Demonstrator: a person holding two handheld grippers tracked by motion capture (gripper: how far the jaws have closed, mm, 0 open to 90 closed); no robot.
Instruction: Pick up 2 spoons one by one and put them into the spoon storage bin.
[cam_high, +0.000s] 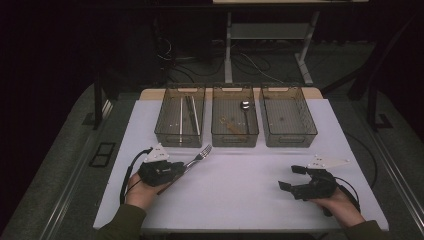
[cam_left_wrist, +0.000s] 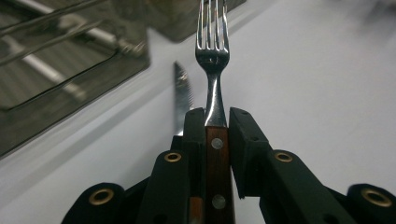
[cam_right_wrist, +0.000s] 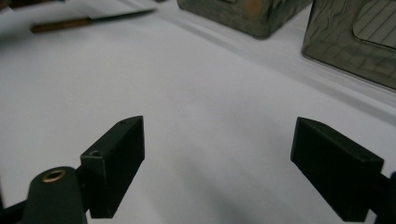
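**Fork lifted, bin drop pending**

Clamped in the left gripper (cam_left_wrist: 217, 140), the fork (cam_left_wrist: 212, 56) juts tines-first ahead of it, toward three bins (cam_high: 235, 117). A knife (cam_left_wrist: 183, 93) lies on the tabletop (cam_high: 240, 190) just below. Off to the side, the right gripper (cam_right_wrist: 217, 154) waits, jaws apart. Picking looks done; placing remains.
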